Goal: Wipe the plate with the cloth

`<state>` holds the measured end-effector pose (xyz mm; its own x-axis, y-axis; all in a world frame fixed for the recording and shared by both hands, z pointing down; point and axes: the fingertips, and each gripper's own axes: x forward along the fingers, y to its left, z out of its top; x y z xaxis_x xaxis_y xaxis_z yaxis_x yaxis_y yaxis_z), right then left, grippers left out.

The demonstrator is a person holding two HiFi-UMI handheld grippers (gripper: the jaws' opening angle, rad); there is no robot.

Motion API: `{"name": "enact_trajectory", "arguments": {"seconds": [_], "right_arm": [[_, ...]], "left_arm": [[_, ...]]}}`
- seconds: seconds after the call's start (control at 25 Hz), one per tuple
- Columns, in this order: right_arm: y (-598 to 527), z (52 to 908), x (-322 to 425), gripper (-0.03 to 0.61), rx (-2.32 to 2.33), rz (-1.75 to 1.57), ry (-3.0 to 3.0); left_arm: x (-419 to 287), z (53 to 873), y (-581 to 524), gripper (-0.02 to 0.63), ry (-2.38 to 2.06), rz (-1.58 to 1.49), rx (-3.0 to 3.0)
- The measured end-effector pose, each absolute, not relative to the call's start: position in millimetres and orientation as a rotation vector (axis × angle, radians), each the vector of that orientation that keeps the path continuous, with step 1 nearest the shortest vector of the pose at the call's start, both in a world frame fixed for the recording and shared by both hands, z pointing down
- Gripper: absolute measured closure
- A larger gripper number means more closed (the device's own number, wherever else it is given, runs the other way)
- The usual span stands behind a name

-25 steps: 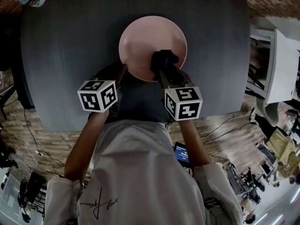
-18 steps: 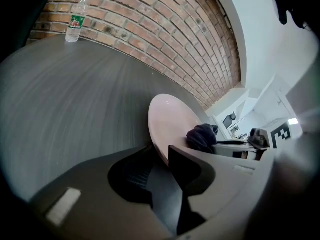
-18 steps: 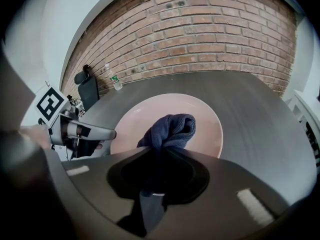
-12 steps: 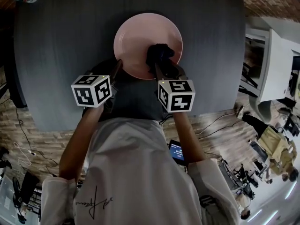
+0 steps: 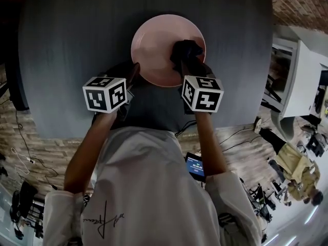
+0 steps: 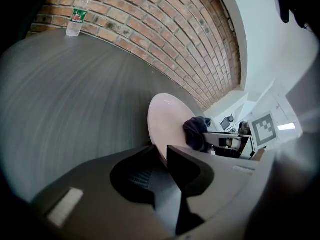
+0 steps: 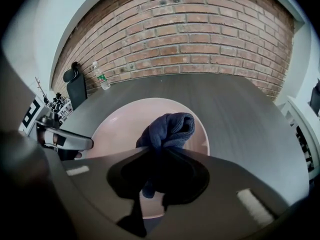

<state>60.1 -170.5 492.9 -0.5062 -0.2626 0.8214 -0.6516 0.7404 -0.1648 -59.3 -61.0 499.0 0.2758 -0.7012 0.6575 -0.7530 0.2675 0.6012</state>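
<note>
plate [image 5: 154, 45] sits flat mid-counter [image 5: 72, 40]; pink, glossy, prob ceramic, so rigid, some weight, slick glaze, chips if knocked; I'd expect it to skate on the counter under sideways load, so it needs pinning. left gripper [image 6: 160, 153] does that: jaws clenched on the rim at approx 8 o'clock of the plate in head view; thin rim is the only sensible grab pt; pinch firm, don't lever it up. cloth [image 5: 186, 50] dark blue, knit-looking, soft + light, bunched into a wad; right gripper [image 7: 159, 151] jaws clamped on its gathered end; wad pokes out ahead of the tips and looks to rest on the plate at approx 3 o'clock, inside the rim. judgement: wad squashes easily, so light pressure; too hard and the jaw tips may hit glaze; limp fabric could slip if the pinch is on one fold only, so grab deep in the bunch. water bottle [image 6: 80, 9] at 11 o'clock of the counter, well apart, no issue.
</note>
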Motion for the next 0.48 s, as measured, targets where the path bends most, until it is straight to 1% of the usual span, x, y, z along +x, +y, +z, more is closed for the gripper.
{"name": "enact_trajectory", "arguments": {"seconds": [0.48], "right_arm": [[-200,498,52,0.508,0.703,0.539,-2.101]], "left_arm": [[-63,500,-61,0.529,-1.431,0.068,1.452]]}}
